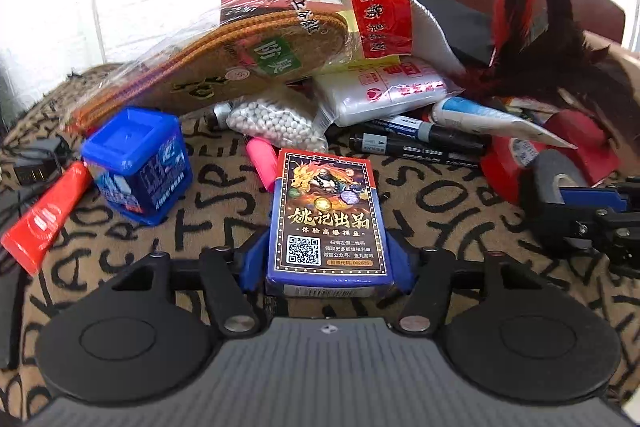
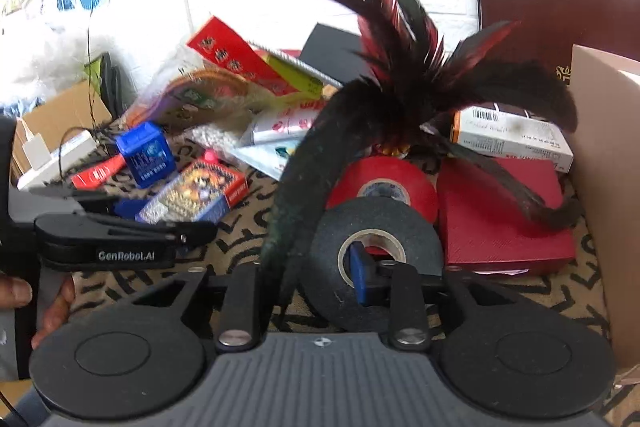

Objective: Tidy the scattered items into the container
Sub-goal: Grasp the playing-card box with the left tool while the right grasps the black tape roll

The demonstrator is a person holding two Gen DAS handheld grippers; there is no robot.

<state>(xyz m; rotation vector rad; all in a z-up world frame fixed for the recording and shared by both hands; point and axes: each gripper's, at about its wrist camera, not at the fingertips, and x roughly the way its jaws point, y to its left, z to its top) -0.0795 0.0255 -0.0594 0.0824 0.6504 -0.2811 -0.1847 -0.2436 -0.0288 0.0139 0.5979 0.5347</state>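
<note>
My left gripper is shut on a blue pack of playing cards, held over the patterned cloth; the pack also shows in the right wrist view. My right gripper is shut on a black tape roll, one blue finger through its core, the other finger hidden behind a black feather. The same roll and gripper show at the right edge of the left wrist view. A red tape roll lies just behind. A tan cardboard wall stands at the right.
Scattered on the cloth: a blue square tub, a red tube, a bag of white beads, black markers, bagged insoles, a white tube, a feather shuttlecock, a red box, a white carton.
</note>
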